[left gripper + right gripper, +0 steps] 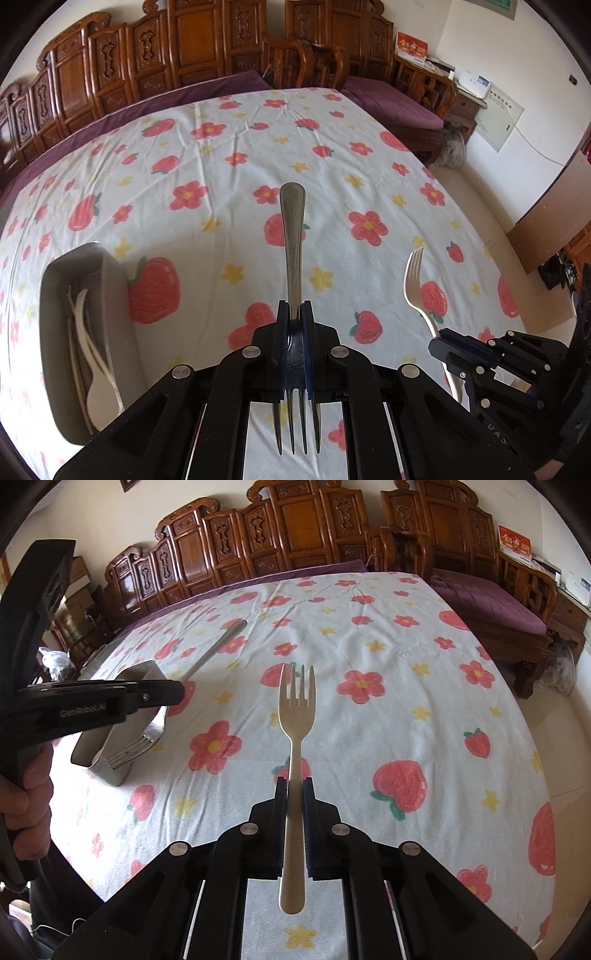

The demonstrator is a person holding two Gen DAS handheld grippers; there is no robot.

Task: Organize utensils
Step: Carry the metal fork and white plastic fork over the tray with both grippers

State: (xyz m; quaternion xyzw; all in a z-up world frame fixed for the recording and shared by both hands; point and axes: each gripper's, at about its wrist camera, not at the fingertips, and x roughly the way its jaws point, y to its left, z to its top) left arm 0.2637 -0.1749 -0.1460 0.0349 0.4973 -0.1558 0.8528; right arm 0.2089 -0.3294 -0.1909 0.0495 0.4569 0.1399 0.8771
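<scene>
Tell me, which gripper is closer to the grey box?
Left. The left gripper, holding the metal fork, hangs right beside the grey box. The right gripper, holding the cream fork, is farther off over the tablecloth.

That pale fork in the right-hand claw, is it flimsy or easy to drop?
The pale fork looks like thin plastic or wood, so probably light and a bit bendy. The right gripper pinches its narrow, smooth handle, so it might pivot or slip if bumped.

Home living room: carved wooden sofas (207, 48), floral tablecloth (332, 177).
</scene>
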